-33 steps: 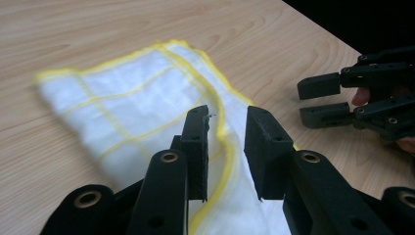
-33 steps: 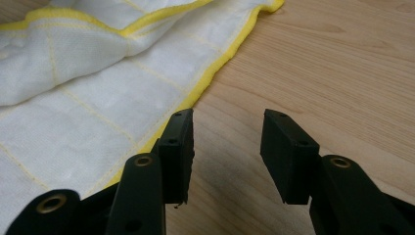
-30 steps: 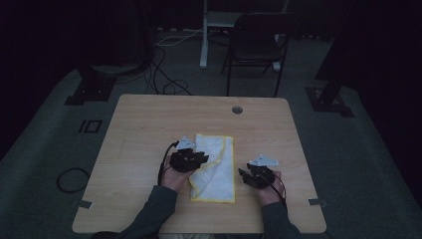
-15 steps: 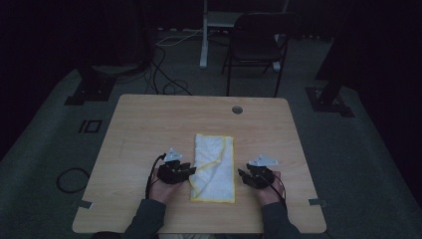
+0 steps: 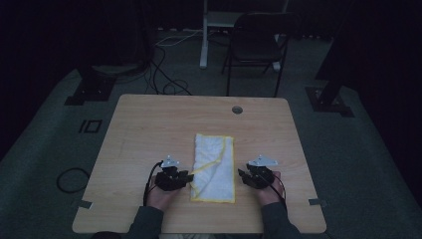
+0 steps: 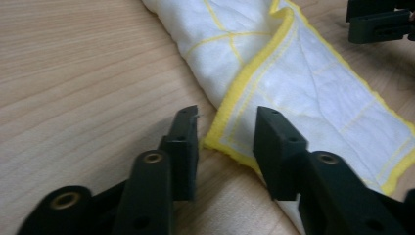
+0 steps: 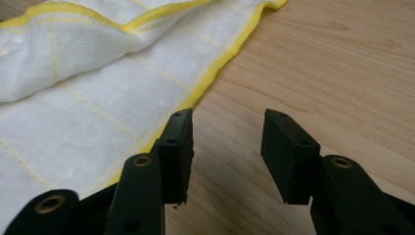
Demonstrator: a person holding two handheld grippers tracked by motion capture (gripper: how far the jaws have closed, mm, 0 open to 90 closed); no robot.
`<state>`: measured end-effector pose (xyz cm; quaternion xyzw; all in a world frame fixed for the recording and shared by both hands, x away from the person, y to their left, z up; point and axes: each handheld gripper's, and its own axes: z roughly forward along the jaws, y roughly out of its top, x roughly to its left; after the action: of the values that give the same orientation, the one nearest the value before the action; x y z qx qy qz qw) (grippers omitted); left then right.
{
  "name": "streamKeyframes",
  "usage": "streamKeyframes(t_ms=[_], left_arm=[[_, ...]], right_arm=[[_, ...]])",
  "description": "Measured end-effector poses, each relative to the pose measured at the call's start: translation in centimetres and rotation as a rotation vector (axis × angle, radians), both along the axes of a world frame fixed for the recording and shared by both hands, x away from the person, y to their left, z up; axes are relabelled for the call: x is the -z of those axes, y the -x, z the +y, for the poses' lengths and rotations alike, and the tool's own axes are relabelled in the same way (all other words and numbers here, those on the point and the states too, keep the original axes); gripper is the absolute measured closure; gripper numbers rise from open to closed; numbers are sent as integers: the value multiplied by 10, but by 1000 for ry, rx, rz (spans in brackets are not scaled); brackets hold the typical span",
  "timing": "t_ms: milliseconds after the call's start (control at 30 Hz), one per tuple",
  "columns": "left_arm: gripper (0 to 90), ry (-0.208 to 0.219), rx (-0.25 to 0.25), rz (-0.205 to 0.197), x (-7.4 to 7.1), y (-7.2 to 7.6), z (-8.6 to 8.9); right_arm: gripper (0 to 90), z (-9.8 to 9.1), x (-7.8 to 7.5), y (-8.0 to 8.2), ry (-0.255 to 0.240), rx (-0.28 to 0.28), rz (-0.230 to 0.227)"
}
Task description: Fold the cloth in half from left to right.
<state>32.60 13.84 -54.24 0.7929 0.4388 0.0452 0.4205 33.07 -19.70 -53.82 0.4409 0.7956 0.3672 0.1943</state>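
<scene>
Cloth [image 5: 215, 167] lies btwn both claws: L claw [image 6: 225, 132] released, just been closing astride its corner; R claw [image 7: 227, 142] released beside its edge.

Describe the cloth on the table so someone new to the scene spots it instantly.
On the light wooden table, look at the near half, between the left gripper and right gripper. There lies a folded white cloth with yellow stitched edging, longer front to back. It is the table's lone soft thing, its yellow border unmistakable against the wood.
</scene>
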Motion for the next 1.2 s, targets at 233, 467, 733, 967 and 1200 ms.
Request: streamKeyframes(t_ms=[233,467,733,967,1200], left_arm=[[900,4,38,-23,-6,5,-5],[900,11,57,-52,-14,10,-10],[900,38,85,-82,-24,14,-18],[900,72,153,-80,-29,17,-34],[900,74,210,-72,-28,19,-56]], right_arm=[[553,-1,0,0,-1,1,-3],[553,0,0,0,0,1,0],[553,0,0,0,1,0,-1],[553,0,0,0,2,-1,-2],[553,0,0,0,1,0,-2]])
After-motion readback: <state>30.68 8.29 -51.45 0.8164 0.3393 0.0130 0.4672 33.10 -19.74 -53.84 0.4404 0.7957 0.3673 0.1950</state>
